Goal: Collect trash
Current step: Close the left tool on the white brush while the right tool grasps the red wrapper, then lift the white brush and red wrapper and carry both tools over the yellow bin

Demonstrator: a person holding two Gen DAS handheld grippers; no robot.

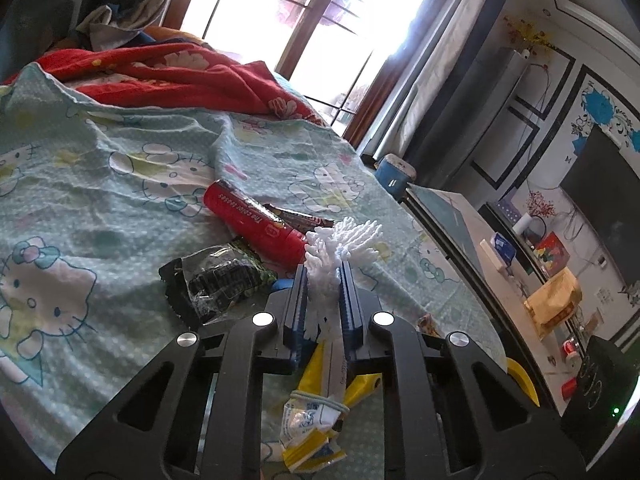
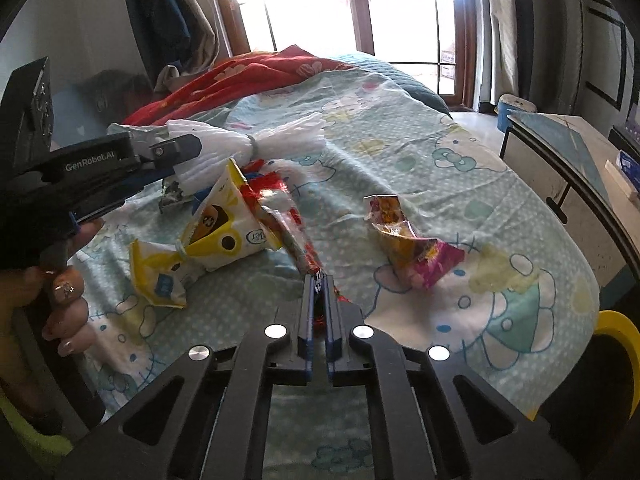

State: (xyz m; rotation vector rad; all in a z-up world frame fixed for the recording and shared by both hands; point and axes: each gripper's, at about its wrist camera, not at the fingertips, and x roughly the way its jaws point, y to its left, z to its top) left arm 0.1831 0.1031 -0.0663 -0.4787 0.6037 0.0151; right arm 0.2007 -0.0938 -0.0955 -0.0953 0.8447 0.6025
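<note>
My left gripper (image 1: 323,276) is shut on a white tied plastic bundle (image 1: 340,246) and holds it above the bed; from the right wrist view the left gripper (image 2: 182,152) and the bundle (image 2: 256,142) show at the left. My right gripper (image 2: 319,280) is shut on a red and clear wrapper (image 2: 288,224) that lifts off the sheet. On the bed lie a red tube (image 1: 252,220), a dark wrapper (image 1: 216,280), a brown bar wrapper (image 1: 304,218), a yellow and white wrapper (image 2: 216,236) and a pink and yellow wrapper (image 2: 412,248).
The bed has a Hello Kitty sheet (image 2: 420,152) and a red blanket (image 1: 180,76) at the back. A glass-topped table (image 1: 452,216) stands by the bed on the right. A yellow bin rim (image 2: 618,328) shows at the right edge. A blue pot (image 1: 394,174) stands near the window.
</note>
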